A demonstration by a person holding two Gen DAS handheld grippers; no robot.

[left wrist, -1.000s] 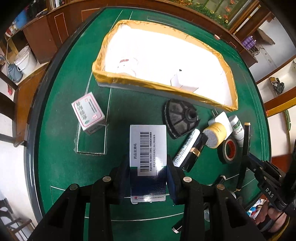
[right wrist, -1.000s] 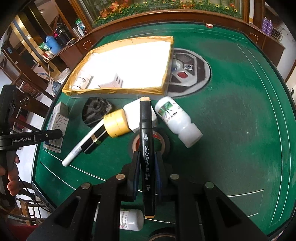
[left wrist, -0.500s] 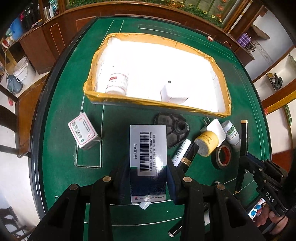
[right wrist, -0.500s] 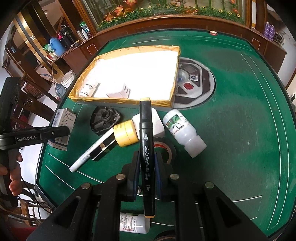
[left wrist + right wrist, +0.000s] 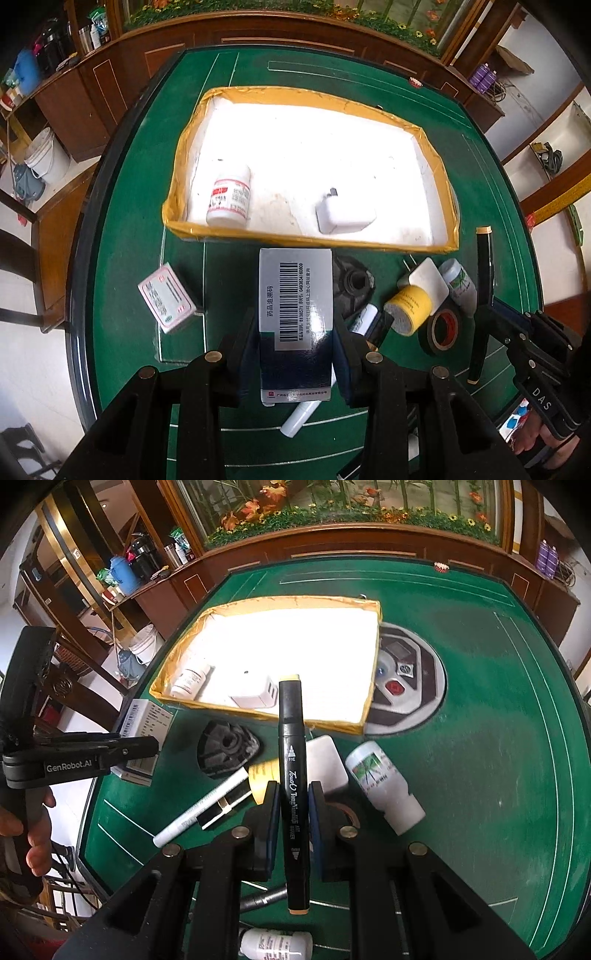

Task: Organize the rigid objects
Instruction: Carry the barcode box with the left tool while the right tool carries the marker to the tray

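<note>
The left gripper [image 5: 295,354] clamps a barcoded box [image 5: 295,295] above the green table [image 5: 125,258], just short of the yellow-rimmed tray [image 5: 314,94]. The right gripper [image 5: 292,812] pinches a black marker [image 5: 291,760] over the loose items. A pill bottle [image 5: 229,197] and a charger [image 5: 343,214] lie in the tray.

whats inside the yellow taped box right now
Inside the yellow-taped box lie a white pill bottle with a red label and a white charger plug. The rest of the floor is washed out by glare, so anything small there cannot be made out.
</note>
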